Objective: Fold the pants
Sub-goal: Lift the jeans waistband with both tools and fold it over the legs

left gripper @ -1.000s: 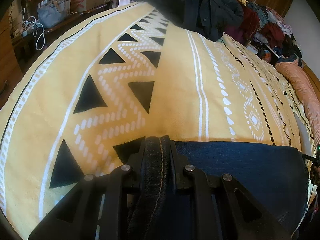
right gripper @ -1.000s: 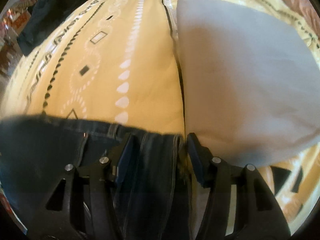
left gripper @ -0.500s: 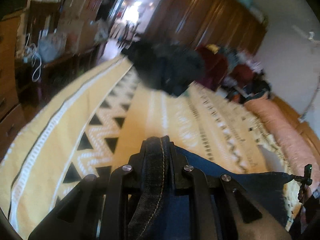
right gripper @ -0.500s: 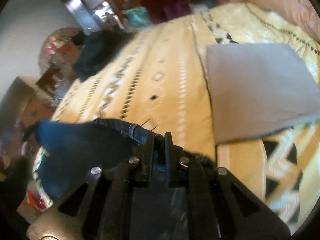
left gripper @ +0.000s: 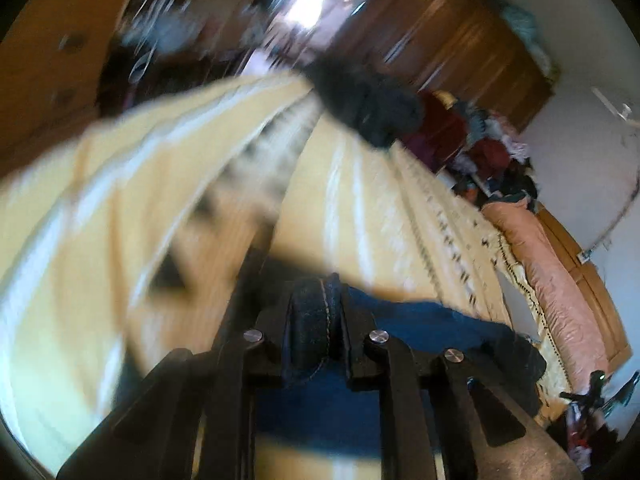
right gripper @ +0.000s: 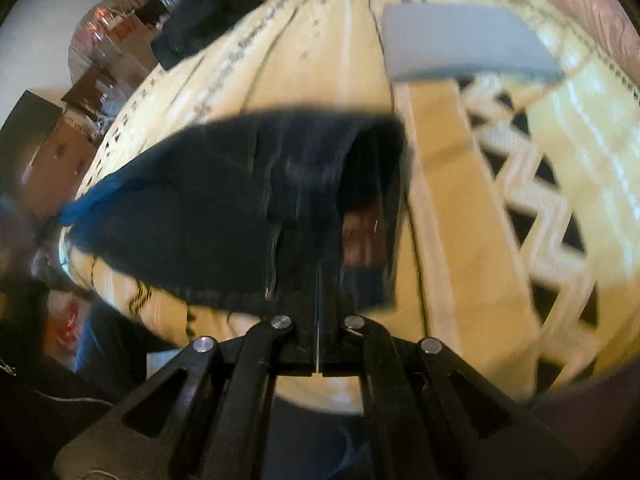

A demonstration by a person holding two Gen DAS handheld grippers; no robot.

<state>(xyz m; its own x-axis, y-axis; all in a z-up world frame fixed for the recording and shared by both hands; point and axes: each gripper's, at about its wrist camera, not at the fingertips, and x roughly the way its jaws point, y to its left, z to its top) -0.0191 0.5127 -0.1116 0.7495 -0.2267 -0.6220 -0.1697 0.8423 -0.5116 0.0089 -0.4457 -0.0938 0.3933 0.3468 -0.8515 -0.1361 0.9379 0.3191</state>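
Dark blue jeans (left gripper: 432, 320) hang stretched between both grippers above a yellow patterned bedspread (left gripper: 352, 208). My left gripper (left gripper: 316, 312) is shut on a thick seamed edge of the jeans. My right gripper (right gripper: 318, 312) is shut on the other edge of the jeans (right gripper: 224, 208), whose cloth spreads up and to the left in the right wrist view. Both views are motion-blurred.
A grey folded cloth (right gripper: 460, 44) lies on the bedspread (right gripper: 328, 68) at the far side. A black clothes pile (left gripper: 368, 104) and mixed garments (left gripper: 480, 148) sit at the far end. A pink quilt (left gripper: 560, 288) runs along the right. Wooden wardrobes (left gripper: 440, 40) stand behind.
Both grippers have lifted the jeans off the bedspread and tilted upward. The right gripper, open around the cloth a second ago, has shut on it. The view now swings fast.
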